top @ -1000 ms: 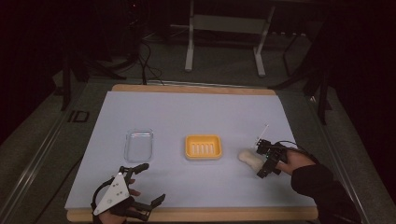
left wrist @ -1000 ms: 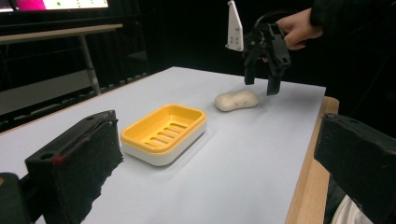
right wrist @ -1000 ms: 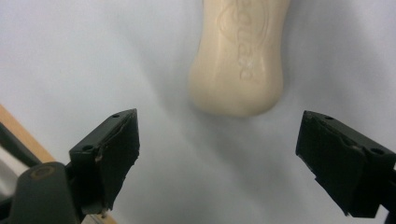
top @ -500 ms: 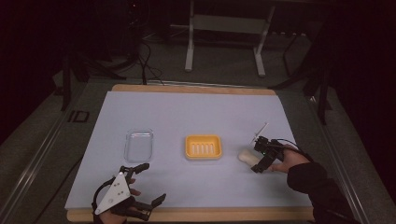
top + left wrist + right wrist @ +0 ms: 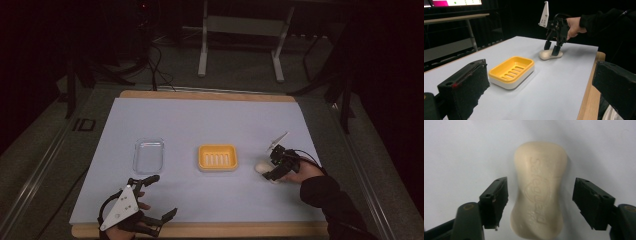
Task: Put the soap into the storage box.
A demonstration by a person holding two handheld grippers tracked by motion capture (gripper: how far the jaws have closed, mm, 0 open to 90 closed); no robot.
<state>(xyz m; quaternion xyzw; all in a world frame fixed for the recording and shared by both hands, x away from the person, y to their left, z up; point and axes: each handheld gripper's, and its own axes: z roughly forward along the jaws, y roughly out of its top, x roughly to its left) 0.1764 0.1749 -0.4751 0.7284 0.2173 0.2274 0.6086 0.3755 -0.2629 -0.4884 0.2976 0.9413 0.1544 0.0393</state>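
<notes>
High view: overhead, looking forward and down on the whole table [image 5: 210,120].
Left gripper view: low, near table edge, facing across.
Right gripper view: straight down, very close.
Shared: soap bar [image 5: 262,167] [image 5: 550,54] [image 5: 539,187]; soap dish [image 5: 217,157] [image 5: 511,72] in high and left gripper views.

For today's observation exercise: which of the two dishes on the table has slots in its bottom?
The yellow soap dish in the middle has slots; the clear dish left of it doesn't.

Cream soap [image 5: 539,192], yellow dish [image 5: 217,157], seemingly clear tray [image 5: 149,155]

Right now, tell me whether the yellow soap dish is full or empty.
Empty. The yellow soap dish shows its bare slotted floor; the soap bar lies apart on the table.
</notes>
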